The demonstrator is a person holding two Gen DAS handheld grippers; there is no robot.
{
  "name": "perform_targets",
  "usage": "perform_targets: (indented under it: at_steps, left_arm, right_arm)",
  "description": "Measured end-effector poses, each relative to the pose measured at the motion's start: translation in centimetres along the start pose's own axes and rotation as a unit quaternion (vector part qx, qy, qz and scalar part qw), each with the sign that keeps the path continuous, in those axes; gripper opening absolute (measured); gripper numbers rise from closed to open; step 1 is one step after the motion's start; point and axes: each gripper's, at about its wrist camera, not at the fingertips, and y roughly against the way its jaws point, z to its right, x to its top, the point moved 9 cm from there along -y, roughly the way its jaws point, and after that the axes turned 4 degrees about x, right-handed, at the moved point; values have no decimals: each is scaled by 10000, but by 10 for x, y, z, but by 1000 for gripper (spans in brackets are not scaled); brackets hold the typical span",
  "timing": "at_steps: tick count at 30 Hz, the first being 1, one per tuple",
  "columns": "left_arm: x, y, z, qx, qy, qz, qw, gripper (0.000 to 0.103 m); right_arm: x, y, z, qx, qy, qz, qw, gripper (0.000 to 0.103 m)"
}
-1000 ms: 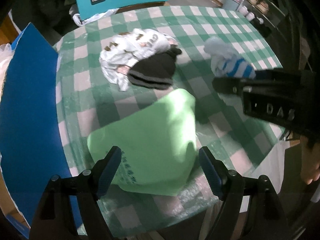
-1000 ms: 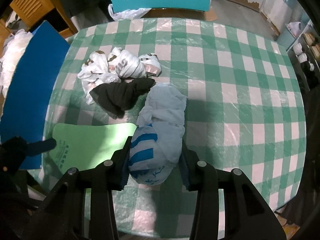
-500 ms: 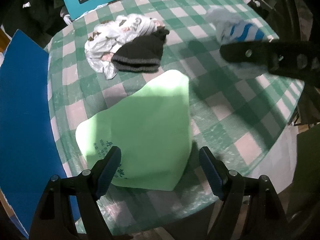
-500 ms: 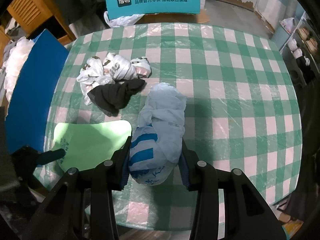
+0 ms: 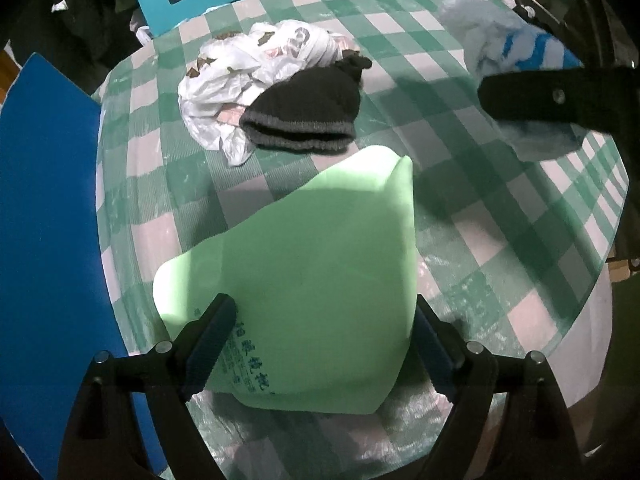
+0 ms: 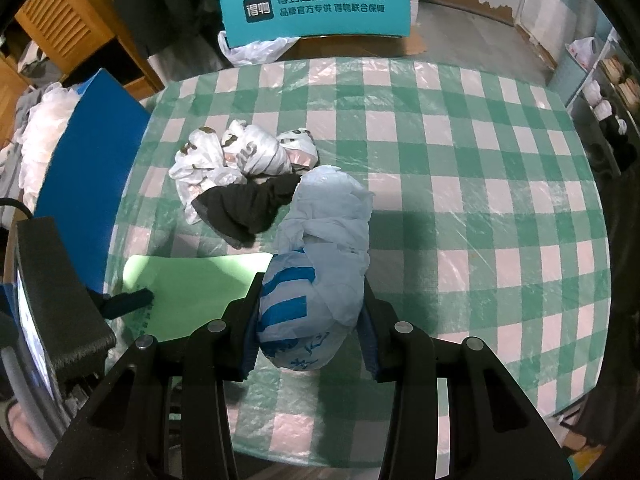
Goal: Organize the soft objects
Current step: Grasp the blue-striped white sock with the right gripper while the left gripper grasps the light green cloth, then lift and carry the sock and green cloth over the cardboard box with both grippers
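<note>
A flat light-green plastic bag [image 5: 320, 264] lies at the near edge of the checked table [image 5: 500, 216]. My left gripper [image 5: 322, 346] hovers just over it, jaws wide and opening, with the bag's near end between the fingers and not pressed. My right gripper [image 6: 310, 326] is shut on a bundled pale-blue plastic bag [image 6: 324, 248] with blue print, held above the cloth; the same bag [image 5: 500, 40] shows in the left wrist view. A crumpled white plastic bag [image 5: 248, 64] and a black knit hat [image 5: 308, 112] lie together farther back.
A blue board [image 5: 48, 220] leans along the table's left side. A teal chair back with print [image 6: 316, 4] stands at the far edge. Shelves with small items [image 6: 608, 104] are on the right. Wooden furniture [image 6: 68, 28] is at the far left.
My left gripper has sunk closer to the green bag, which now fills more of its view, and its jaws stand slightly wider. My right gripper keeps the blue bag and stays put.
</note>
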Motion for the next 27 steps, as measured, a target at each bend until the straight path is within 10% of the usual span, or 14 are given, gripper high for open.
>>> perform_targets:
  at_steps: [10, 27]
  left_arm:
    - [10, 6, 4, -235, -8, 134, 9996, 9]
    - [20, 50, -4, -267, 269, 603, 9975, 4]
  right_arm:
    - [0, -4, 5, 30, -79, -37, 10000, 40]
    - [5, 16, -10, 165, 100, 183, 9996, 40]
